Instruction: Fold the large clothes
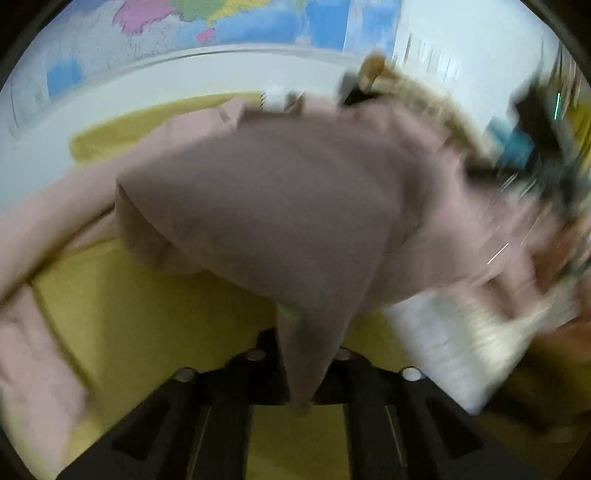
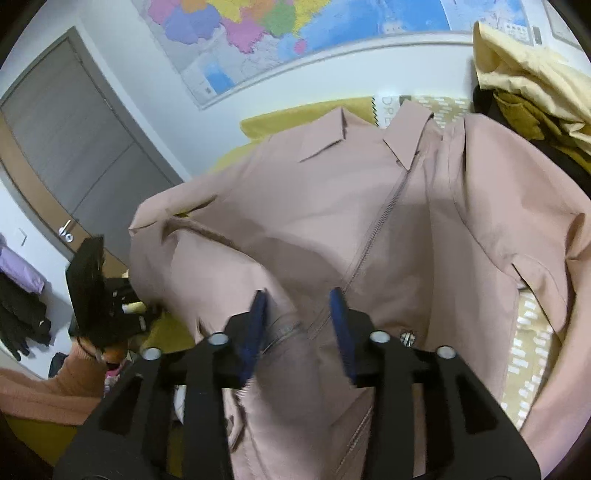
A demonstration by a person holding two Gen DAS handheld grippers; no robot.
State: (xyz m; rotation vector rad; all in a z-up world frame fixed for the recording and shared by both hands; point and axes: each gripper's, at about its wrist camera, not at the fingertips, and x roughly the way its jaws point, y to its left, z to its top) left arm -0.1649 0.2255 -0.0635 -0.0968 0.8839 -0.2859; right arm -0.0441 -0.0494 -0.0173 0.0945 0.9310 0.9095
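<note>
Pink jacket [image 2: 369,206]: dusty-pink zip-front with flat collar, spread front-up across yellow surface [image 2: 280,118]; collar toward wall, zipper [image 2: 384,210] running down the middle, closed along visible length. Hem end bunched nearest right gripper.

Right gripper [image 2: 301,325]: blue-padded fingers [image 2: 256,325] held fairly wide, straddling a raised fold of jacket fabric near the lower zipper; fabric between the pads, contact with either pad not discernible.

Left gripper [image 1: 303,369]: black body at bottom of left wrist view, heavily motion-blurred; narrow tongue of pink fabric hanging down between the fingers, pinched there, with a broad panel of jacket [image 1: 266,206] lifted off yellow surface [image 1: 147,325] and draped ahead of the camera. Seen from right wrist view as black device [image 2: 96,295] at jacket's left edge, held by arm in orange knit sleeve [image 2: 55,387].

Patterned cream-and-white mat [image 2: 532,347]: under jacket on right side, over yellow surface.

Pile of yellow and mustard clothes [image 2: 528,88]: far right, beside jacket shoulder.

Wall map [image 2: 280,33]: colourful, on white wall behind surface.

Grey door [image 2: 70,147]: left of map, with lever handle [image 2: 65,230].

Dark and lilac garments [image 2: 18,288]: hanging at far left.
</note>
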